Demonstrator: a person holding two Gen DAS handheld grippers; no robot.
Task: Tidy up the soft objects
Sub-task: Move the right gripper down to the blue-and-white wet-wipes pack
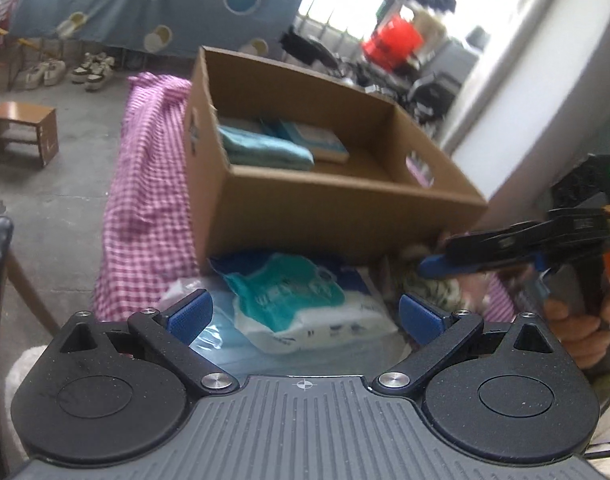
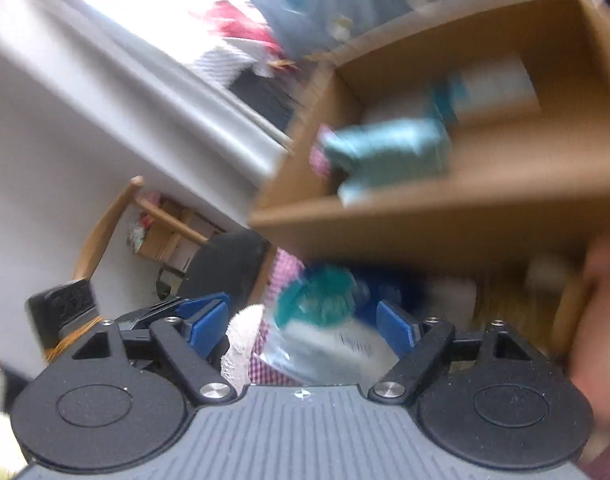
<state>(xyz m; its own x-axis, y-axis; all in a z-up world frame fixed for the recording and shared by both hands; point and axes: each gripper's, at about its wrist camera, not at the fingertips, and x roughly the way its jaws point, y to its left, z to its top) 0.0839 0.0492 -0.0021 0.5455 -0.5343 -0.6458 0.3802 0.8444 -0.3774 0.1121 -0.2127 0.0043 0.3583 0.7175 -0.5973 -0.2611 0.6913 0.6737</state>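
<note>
In the left wrist view, the left gripper [image 1: 305, 312] sits at the lower centre of the frame with its 2 blue pads spread wide and nothing between them; it is released. Just ahead of it, in the lower middle of the frame, lies a soft plastic pack of tissues [image 1: 305, 308] with a teal and white print, on the pink checked cloth [image 1: 145, 208] that covers the surface. Behind the pack, in the centre of the frame, stands an open cardboard box [image 1: 325, 208], and inside it at the left a folded teal towel [image 1: 265, 148] lies beside a flat pale packet. The right gripper [image 1: 425, 268] enters from the right edge of this view; in its own blurred view, the right gripper [image 2: 303, 326] also shows its pads apart and empty, with the same tissue pack [image 2: 325, 332] in front of them. I judge that the pack is light and will yield under pressure, and that its plastic film is smooth and may slip. It seems best to take it across the narrow middle, where the filling gives the pads something to press, not at the loose corner of the film.
</note>
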